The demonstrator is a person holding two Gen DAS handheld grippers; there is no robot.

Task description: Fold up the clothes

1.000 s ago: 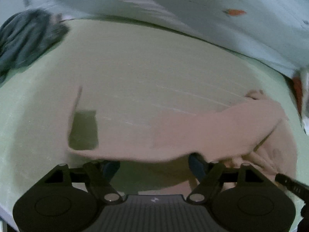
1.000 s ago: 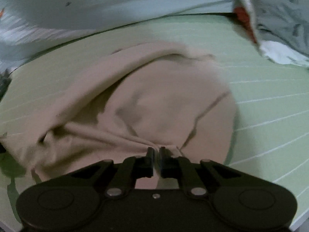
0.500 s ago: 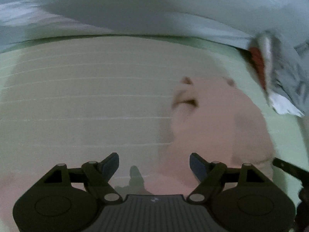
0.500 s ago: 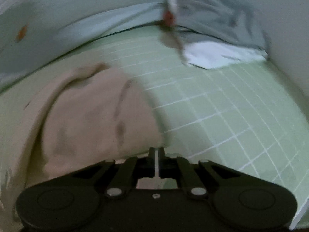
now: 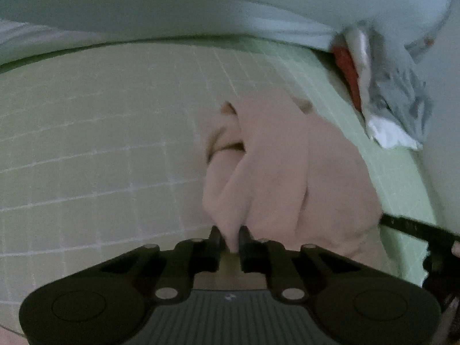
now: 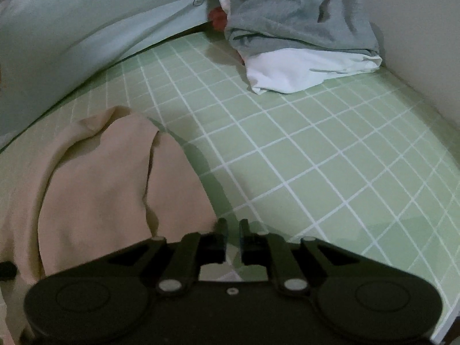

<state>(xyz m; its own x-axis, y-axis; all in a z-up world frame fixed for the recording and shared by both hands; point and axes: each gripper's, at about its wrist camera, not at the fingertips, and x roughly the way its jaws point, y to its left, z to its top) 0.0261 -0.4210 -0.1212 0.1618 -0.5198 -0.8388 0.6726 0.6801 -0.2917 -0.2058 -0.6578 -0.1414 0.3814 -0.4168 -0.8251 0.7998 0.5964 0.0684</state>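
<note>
Down on the green mat (image 6: 330, 155), ruled with white grid lines, lies the beige garment (image 5: 287, 166), bunched into soft rolls and folds. In the left wrist view the left gripper (image 5: 230, 237) points steeply down at the near edge of the garment; its jaws are closing, and a tongue of beige cloth sits pinched between the 2 black fingers (image 5: 215, 237). From that pinch the cloth runs up and away toward the far right, with a dark fold opening near its left edge.

In the right wrist view the right gripper (image 6: 233, 230) hangs at the right-hand edge of the same beige garment (image 6: 109, 189). Its jaws are opening, a narrow slit between them, and only green mat shows through that slit; the cloth's edge lies just beside the left finger, and I cannot tell whether it touches it.

At the far end of the mat a pile of clothes (image 6: 299, 23) rests against the wall: grey fabric on top, white beneath, a bit of red at its left side. A pale blue sheet (image 6: 86, 34) lies bunched along the mat's far-left border. In the left view a black bar pokes in at the right edge, just beside the garment.
</note>
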